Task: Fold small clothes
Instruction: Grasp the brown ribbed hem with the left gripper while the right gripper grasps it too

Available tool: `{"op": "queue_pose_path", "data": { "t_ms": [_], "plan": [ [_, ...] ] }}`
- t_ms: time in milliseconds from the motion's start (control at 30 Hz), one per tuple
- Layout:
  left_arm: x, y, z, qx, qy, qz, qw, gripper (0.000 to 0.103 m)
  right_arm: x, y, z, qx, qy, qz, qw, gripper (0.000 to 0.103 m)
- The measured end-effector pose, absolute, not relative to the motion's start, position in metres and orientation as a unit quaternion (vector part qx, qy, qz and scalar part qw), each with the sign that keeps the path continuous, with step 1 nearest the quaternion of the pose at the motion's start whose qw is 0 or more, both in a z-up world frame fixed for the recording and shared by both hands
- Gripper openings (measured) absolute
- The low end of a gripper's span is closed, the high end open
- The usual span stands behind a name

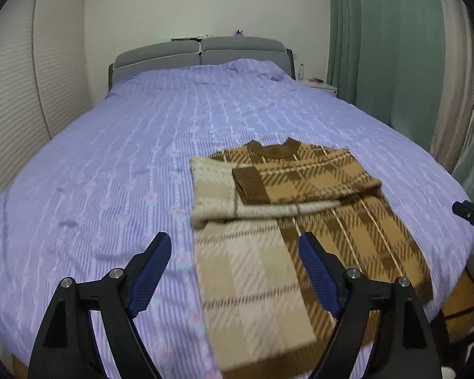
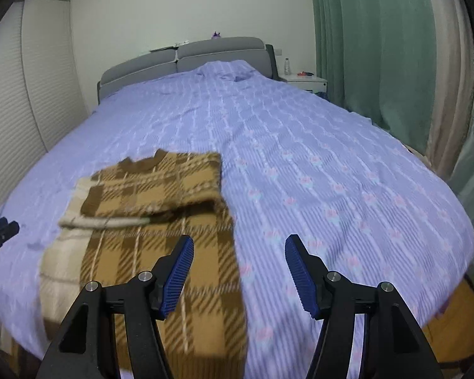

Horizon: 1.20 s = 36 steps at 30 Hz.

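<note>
With both claws spread and holding nothing, plaid sweater (image 1: 300, 221) lies on bed (image 1: 110, 158) just beyond left gripper (image 1: 233, 271), left of right gripper (image 2: 238, 268) — soft, limp knit; pinch hem corners.

The lavender patterned bedspread (image 1: 117, 145) lies flat and bare across the left and upper middle of the left wrist view, giving wide room. The brown and tan plaid knit sweater (image 1: 300, 195), partly folded, fills the lower centre and right. A grey padded headboard (image 1: 199, 52) closes the far end; green pleated curtains (image 1: 385, 47) wall the right edge.
</note>
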<state>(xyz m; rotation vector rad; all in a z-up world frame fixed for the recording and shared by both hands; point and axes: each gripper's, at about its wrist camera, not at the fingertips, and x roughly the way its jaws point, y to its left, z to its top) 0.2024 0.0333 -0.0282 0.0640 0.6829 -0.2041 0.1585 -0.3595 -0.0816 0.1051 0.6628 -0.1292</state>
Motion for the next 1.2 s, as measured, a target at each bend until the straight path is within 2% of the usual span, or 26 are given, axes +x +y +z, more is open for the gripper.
{"op": "queue_pose_path", "data": {
  "t_ms": [333,700,967,1133,1200],
  "plan": [
    [0.142,0.057,-0.082,0.019,0.381,-0.086,0.921,0.084,0.105,-0.352,-0.136,0.101,0.371,-0.054,0.922,0.06],
    [0.148,0.066,-0.156,-0.05,0.477,-0.105,0.871,0.084,0.098,-0.344,-0.19,0.129,0.436,-0.037,0.89,0.06],
    [0.165,0.059,-0.171,-0.075,0.494,-0.127,0.857,0.084,0.115,-0.348,-0.206,0.128,0.451,-0.036,0.883,0.06],
    [0.175,0.055,-0.172,-0.085,0.492,-0.142,0.855,0.084,0.128,-0.353,-0.217,0.136,0.463,-0.029,0.875,0.055],
    [0.177,0.053,-0.171,-0.095,0.492,-0.16,0.851,0.08,0.132,-0.356,-0.222,0.149,0.468,-0.022,0.871,0.054]
  ]
}}
